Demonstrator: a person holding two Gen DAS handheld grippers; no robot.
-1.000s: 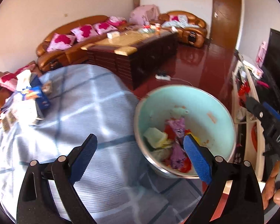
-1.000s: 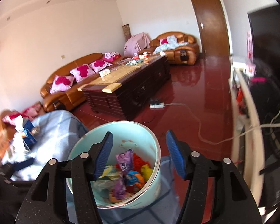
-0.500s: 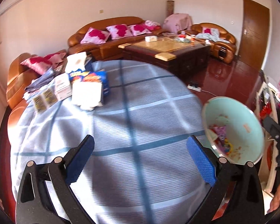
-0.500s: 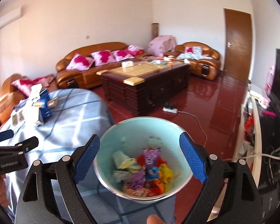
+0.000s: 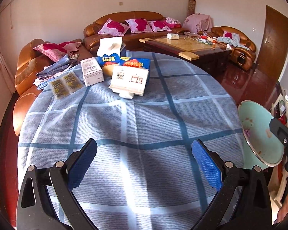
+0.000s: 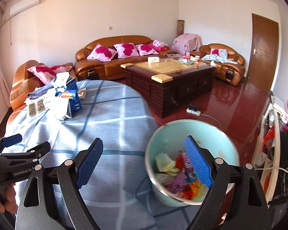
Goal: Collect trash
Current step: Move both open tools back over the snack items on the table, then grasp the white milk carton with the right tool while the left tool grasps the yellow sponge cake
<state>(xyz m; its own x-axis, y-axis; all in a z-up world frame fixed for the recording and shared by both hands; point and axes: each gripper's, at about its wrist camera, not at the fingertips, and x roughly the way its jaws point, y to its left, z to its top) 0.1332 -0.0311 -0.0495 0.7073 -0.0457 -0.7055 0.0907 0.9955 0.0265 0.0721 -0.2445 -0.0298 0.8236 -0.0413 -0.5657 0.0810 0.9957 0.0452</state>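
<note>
Both grippers are spread wide and empty: the left gripper [image 5: 144, 164] over bare cloth, the right gripper [image 6: 144, 161] beside the bin [image 6: 228, 140]. Any next piece is best carried right above the rim before release. The bin, at the counter [image 5: 144, 115] edge, holds crumpled colourful wrappers [image 6: 180, 178].

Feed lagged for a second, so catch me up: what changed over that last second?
Both grippers swung left, off the bowl toward the table's far packets. The right gripper widened; the left gripper stayed open. Neither holds anything. Bowl, wrappers and packets haven't moved.
</note>
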